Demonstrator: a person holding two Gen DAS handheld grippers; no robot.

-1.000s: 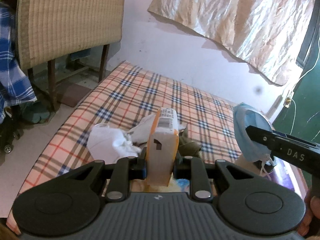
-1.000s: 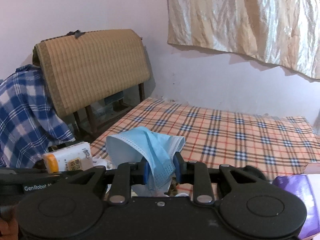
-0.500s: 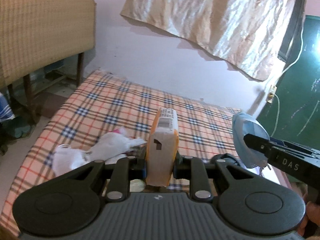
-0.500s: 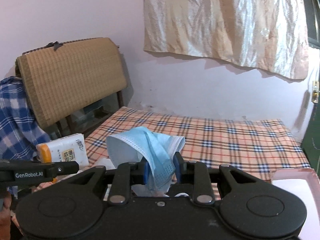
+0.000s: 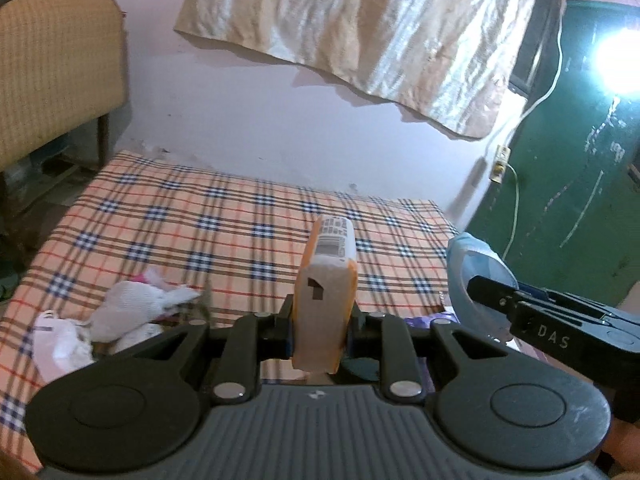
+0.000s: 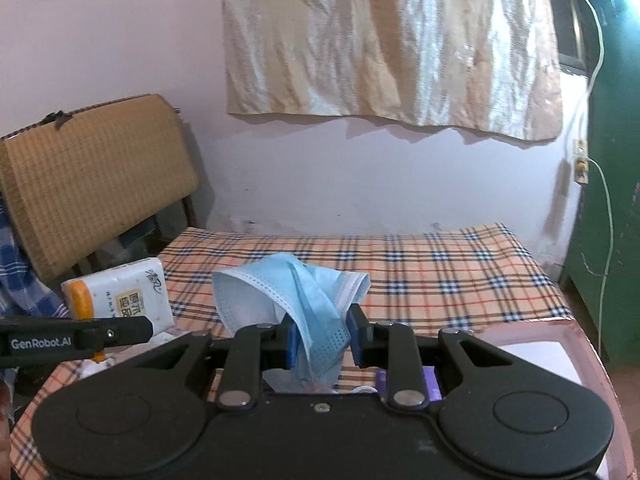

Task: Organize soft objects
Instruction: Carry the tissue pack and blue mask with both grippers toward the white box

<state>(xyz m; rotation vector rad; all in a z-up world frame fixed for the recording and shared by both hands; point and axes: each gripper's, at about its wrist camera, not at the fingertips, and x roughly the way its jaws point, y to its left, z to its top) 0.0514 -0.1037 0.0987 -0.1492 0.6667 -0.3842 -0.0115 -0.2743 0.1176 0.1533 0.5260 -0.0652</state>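
Observation:
My left gripper (image 5: pixel 320 320) is shut on a white and orange tissue pack (image 5: pixel 326 292), held upright above the plaid bed (image 5: pixel 224 220). The pack also shows at the left of the right wrist view (image 6: pixel 120 294). My right gripper (image 6: pixel 322 338) is shut on a crumpled blue face mask (image 6: pixel 288 296), held above the bed; the mask also shows at the right of the left wrist view (image 5: pixel 468 276). White soft items (image 5: pixel 136 308) and a white bag (image 5: pixel 60 344) lie on the bed at the left.
A pink tray (image 6: pixel 560 340) with a white sheet sits at the bed's right front, a purple item (image 6: pixel 432 380) beside it. A woven headboard (image 6: pixel 88 184) stands at the left. A green door (image 5: pixel 580 184) and a bright lamp (image 5: pixel 618 62) are on the right.
Both grippers have swung to the right with their loads; the door and the pink tray have come into view, and the white soft items have shifted to the left of the left wrist view.

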